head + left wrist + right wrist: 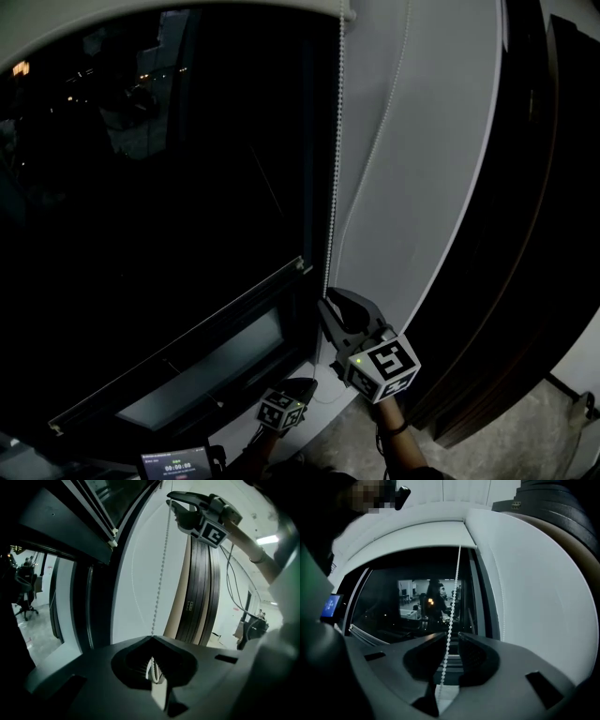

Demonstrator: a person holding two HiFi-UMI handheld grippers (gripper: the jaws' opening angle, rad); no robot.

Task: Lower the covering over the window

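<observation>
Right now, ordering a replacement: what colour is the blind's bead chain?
White; the bead chain shows best in the right gripper view.

The floor (525, 436) is grey and speckled. You find it low and to the right of your right claw (328, 314). Tall dark panels (525, 234) stand on it. They lean against the white wall (422, 141), just to the right of that claw. Further right, at the edge of the head view, a small thin thing (578, 405) lies on the floor; it is too small to tell what it is. The bead chain (333, 187) hangs before the wall, down to both claws. In the left gripper view, an office chair (24, 603) stands on the floor far to the left of your left claw (305, 384).
</observation>
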